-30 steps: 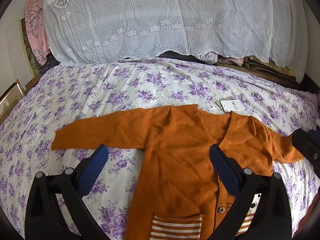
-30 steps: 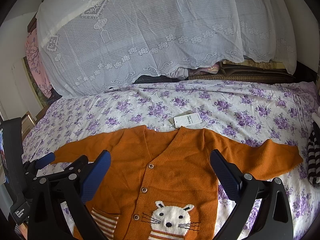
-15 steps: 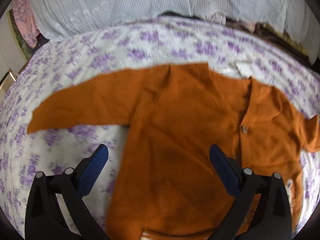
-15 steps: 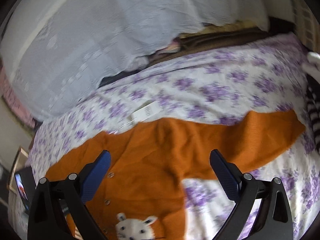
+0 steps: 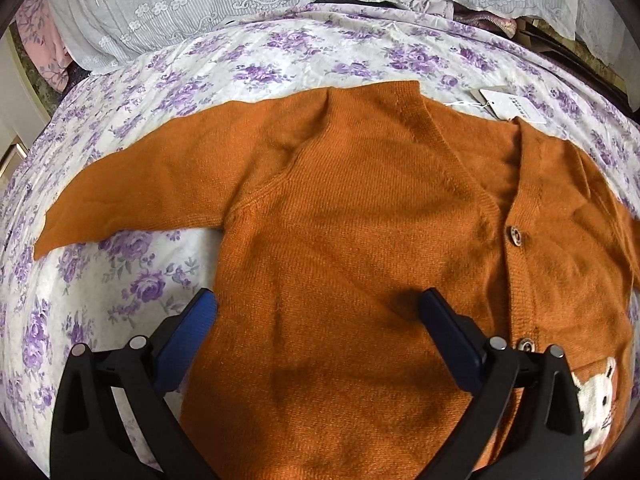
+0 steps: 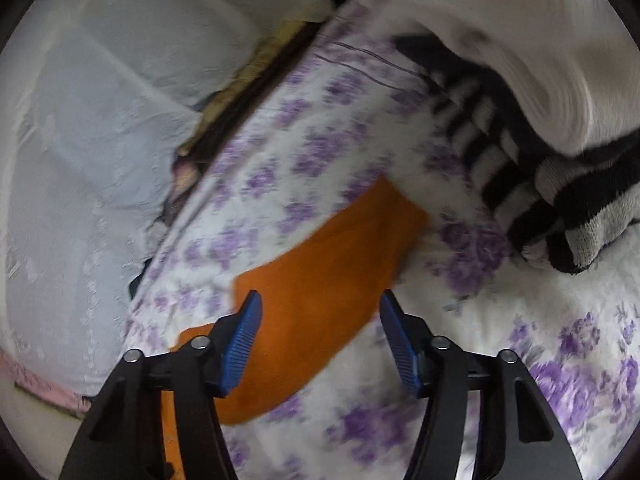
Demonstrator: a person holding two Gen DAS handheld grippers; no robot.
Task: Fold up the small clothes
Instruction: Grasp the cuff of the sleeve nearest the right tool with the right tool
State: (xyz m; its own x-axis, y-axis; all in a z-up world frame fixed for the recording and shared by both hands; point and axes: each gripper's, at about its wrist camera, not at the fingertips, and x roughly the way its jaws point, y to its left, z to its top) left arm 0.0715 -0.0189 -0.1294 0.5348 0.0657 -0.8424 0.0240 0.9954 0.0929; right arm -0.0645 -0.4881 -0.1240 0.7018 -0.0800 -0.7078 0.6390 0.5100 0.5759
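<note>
Floral bedsheet (image 5: 132, 292) under orange cardigan (image 5: 340, 240); my left gripper (image 5: 316, 320) gapes empty, right gripper (image 6: 320, 320) just narrowing, nothing pinched, astride sleeve (image 6: 336, 264), may bunch it

A bed (image 5: 304, 60) covered in a white sheet with purple flowers is being shown, with an orange cardigan (image 5: 340, 240) being seen spread flat on it, its paper tag (image 5: 512, 106) lying beside the collar, and striped black-and-white clothes (image 6: 520, 168) lying near one sleeve end.
</note>
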